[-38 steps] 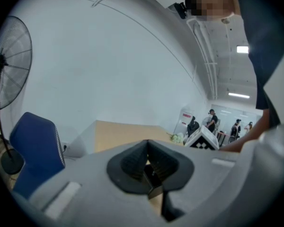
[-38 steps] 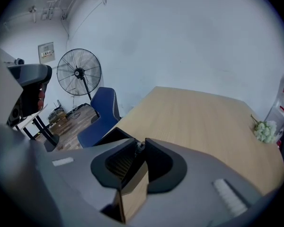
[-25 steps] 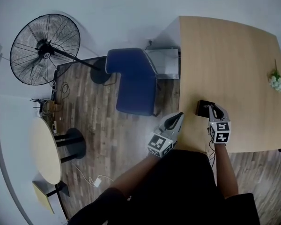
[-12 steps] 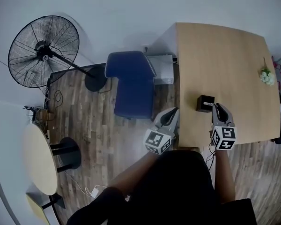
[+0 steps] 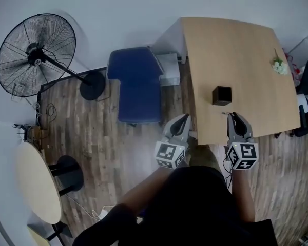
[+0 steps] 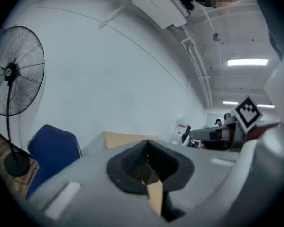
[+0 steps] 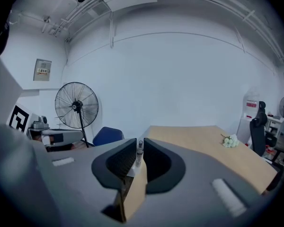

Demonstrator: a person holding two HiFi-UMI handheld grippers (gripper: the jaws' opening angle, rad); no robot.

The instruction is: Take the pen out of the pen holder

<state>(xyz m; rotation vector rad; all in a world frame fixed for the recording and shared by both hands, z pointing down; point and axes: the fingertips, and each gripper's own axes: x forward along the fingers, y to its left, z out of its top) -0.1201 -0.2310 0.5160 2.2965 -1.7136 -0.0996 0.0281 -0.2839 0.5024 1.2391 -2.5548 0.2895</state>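
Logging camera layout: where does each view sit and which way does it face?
Head view: on the person's head, facing steeply down at table, holder, chair, fan; left gripper, right gripper and forearms show.
Left gripper view: on the left gripper, facing along its shut jaws toward the wall.
Right gripper view: on the right gripper, facing along jaws shut on the pen, across the table.
Shared: fan, chair, table.

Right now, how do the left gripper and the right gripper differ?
The right gripper has its fingers shut on the pen, which stands upright; the left gripper has its fingers closed on nothing. The right gripper is over the near edge of the table, short of the pen holder; the left gripper is off the table's side, over the floor. Both point forward, away from the person.
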